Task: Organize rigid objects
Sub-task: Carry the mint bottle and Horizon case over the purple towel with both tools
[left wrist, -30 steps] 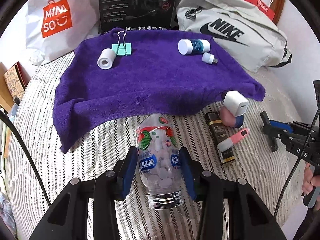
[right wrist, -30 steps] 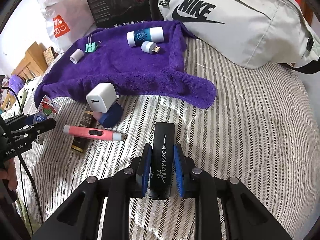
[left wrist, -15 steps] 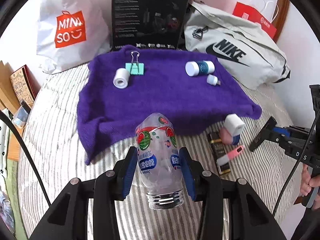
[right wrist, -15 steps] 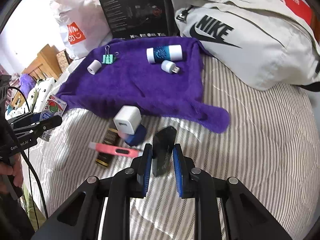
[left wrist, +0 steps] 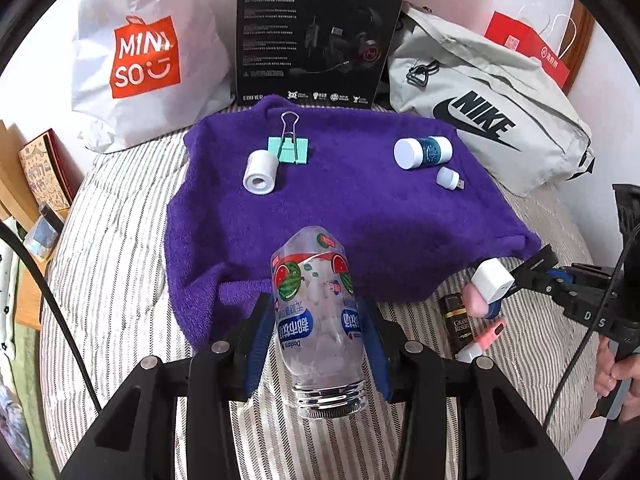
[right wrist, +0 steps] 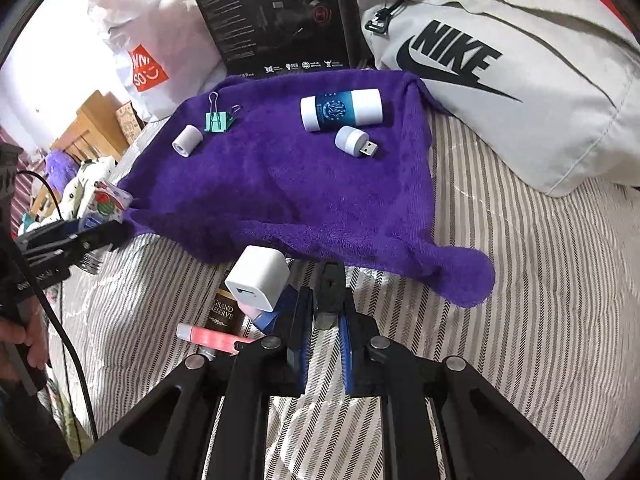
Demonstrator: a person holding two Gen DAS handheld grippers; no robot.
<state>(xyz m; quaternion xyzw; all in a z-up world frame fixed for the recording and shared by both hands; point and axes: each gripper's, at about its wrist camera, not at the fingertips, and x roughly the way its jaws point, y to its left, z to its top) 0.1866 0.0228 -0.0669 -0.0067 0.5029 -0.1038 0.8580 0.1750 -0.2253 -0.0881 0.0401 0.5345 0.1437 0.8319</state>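
Note:
My left gripper [left wrist: 316,314] is shut on a clear candy bottle [left wrist: 312,272] with a watermelon label, held over the near edge of the purple towel [left wrist: 340,208]. The right gripper [right wrist: 326,300] is shut on a slim black case [right wrist: 330,280], seen end-on just short of the towel's [right wrist: 300,184] near hem. On the towel lie a green binder clip [left wrist: 289,148], a white roll [left wrist: 260,172], a blue-and-white cylinder [left wrist: 424,152] and a small USB light [left wrist: 448,178]. A white charger cube [right wrist: 258,278] rests just left of the right fingers.
A pink pen [right wrist: 208,336] and a black "Grand Reserve" box [right wrist: 224,308] lie on the striped bedding by the charger. Behind the towel stand a Miniso bag [left wrist: 144,56], a black headset box [left wrist: 316,32] and a grey Nike bag [left wrist: 488,116]. A hand [left wrist: 618,376] grips the right handle.
Both grippers have risen from the bedding and moved toward the towel. The black case has lifted off the bed and now points end-on. The bottle stays clamped.

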